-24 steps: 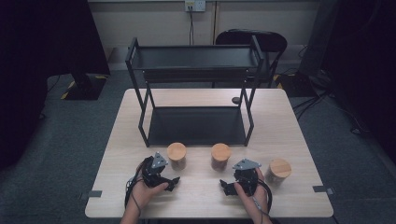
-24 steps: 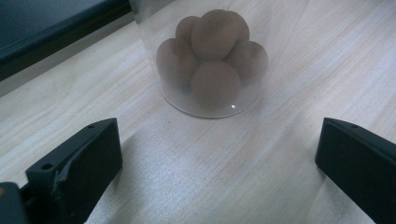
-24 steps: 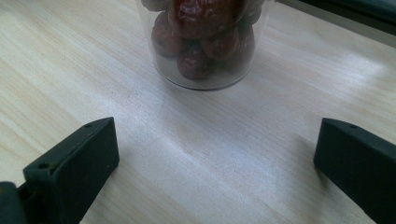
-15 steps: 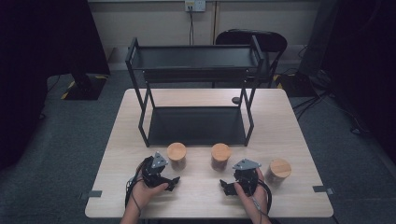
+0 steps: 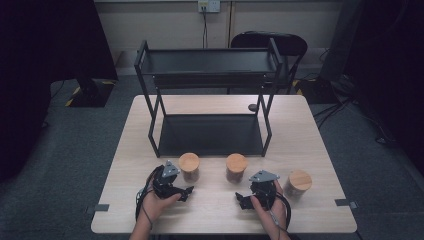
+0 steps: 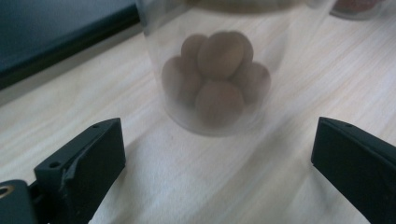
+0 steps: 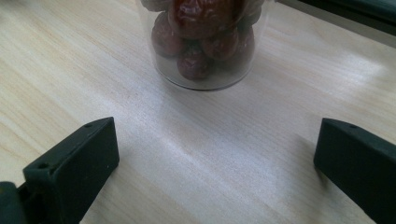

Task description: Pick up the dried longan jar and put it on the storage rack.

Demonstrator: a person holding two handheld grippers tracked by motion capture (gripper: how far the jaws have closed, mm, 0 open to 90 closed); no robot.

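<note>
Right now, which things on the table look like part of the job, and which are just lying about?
Likely in play:
left claw, open
right claw, open
three clear wooden-lidded jars: left, middle, right
black two-tier metal shelf

Lying about:
small dark round object beside the shelf leg
black chair behind

A clear jar of round brown nuts is seen on the wooden table, ahead of the left gripper, whose jaws are spread wide.

Black left tongs and right tongs, grey three-cornered top plates, trailing black cables
</note>
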